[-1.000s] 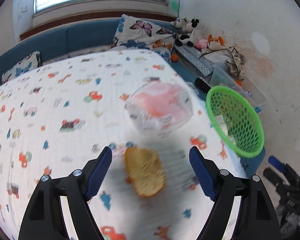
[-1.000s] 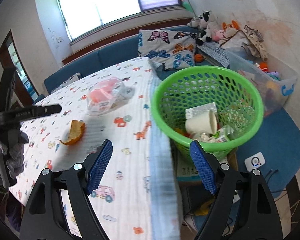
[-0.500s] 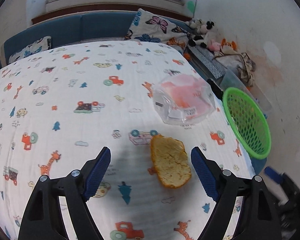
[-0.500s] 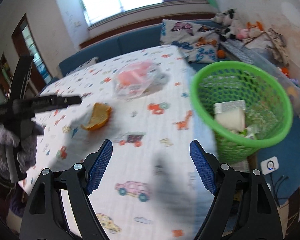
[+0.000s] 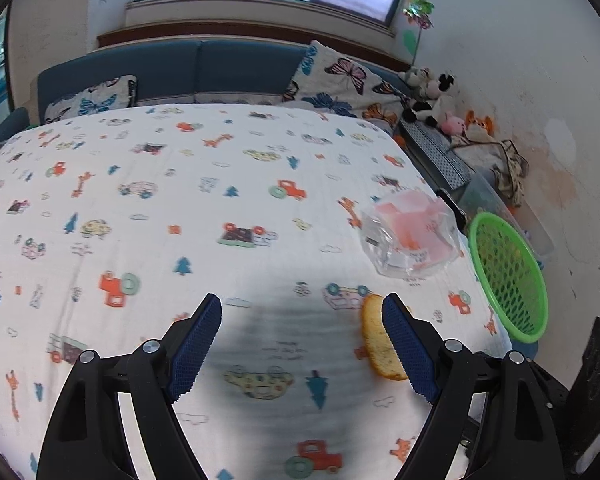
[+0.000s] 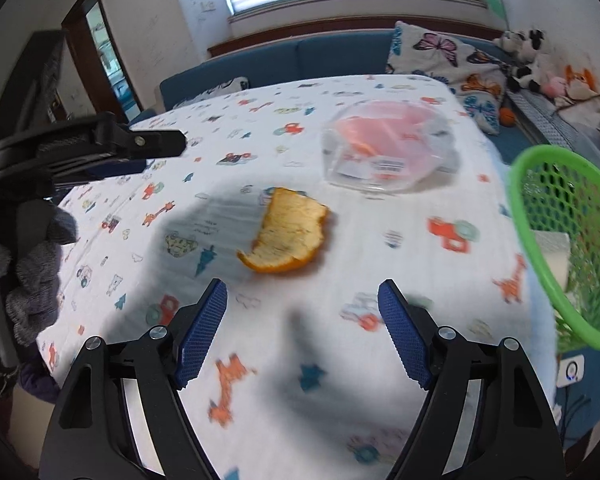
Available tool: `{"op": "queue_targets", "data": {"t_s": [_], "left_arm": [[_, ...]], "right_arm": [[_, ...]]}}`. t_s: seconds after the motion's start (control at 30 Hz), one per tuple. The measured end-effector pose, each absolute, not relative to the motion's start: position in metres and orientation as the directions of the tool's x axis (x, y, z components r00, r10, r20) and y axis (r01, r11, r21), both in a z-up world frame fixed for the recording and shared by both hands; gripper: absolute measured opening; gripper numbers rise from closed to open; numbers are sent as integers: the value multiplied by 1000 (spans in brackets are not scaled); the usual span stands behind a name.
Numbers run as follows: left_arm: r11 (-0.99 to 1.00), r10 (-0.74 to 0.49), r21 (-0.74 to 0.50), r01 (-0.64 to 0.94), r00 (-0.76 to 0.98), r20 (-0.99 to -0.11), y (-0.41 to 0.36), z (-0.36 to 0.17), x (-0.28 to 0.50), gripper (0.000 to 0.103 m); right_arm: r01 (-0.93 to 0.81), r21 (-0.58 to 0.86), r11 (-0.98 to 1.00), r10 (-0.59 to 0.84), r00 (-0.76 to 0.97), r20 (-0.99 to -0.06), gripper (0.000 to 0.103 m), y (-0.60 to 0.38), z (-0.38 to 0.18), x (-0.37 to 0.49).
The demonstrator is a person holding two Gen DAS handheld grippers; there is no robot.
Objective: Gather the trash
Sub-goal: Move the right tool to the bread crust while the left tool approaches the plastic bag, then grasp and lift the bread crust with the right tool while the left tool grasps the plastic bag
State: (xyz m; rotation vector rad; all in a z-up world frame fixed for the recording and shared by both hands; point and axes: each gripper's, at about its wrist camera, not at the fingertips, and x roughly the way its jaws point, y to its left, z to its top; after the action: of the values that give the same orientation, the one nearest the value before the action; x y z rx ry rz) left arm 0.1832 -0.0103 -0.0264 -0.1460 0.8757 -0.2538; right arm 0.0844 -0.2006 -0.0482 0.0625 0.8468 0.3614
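Right tongs [image 6: 302, 330] swung left off the bin [image 6: 556, 216] toward the peel [image 6: 290, 236], now just ahead of them, gaping, empty. Left tongs [image 5: 302, 344] slid left, also wide open and empty, peel [image 5: 376, 340] now behind their right finger rather than between. Likely means right side takes the peel next. Peel: curled orange rind, pale pith up, ragged edge, on the counter [image 5: 148, 216] near its right edge. Clear bag [image 6: 384, 156] with pink contents just beyond; bin off the right side, already holding trash.
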Motion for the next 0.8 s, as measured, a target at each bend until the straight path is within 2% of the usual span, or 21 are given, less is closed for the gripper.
{"op": "queue_targets", "data": {"t_s": [0.13, 0.43, 0.8], "left_arm": [[960, -274, -249, 129, 619, -736, 7, -28, 183, 80], [957, -270, -274, 90, 613, -742, 27, -38, 186, 80], [953, -282, -292, 84, 604, -746, 28, -44, 190, 80]], "right_arm": [[-290, 190, 938, 330, 583, -743, 71, -184, -57, 103], [-250, 157, 955, 275, 557, -784, 68, -163, -74, 131], [-243, -5, 970, 141, 581, -802, 60, -143, -82, 138]]}}
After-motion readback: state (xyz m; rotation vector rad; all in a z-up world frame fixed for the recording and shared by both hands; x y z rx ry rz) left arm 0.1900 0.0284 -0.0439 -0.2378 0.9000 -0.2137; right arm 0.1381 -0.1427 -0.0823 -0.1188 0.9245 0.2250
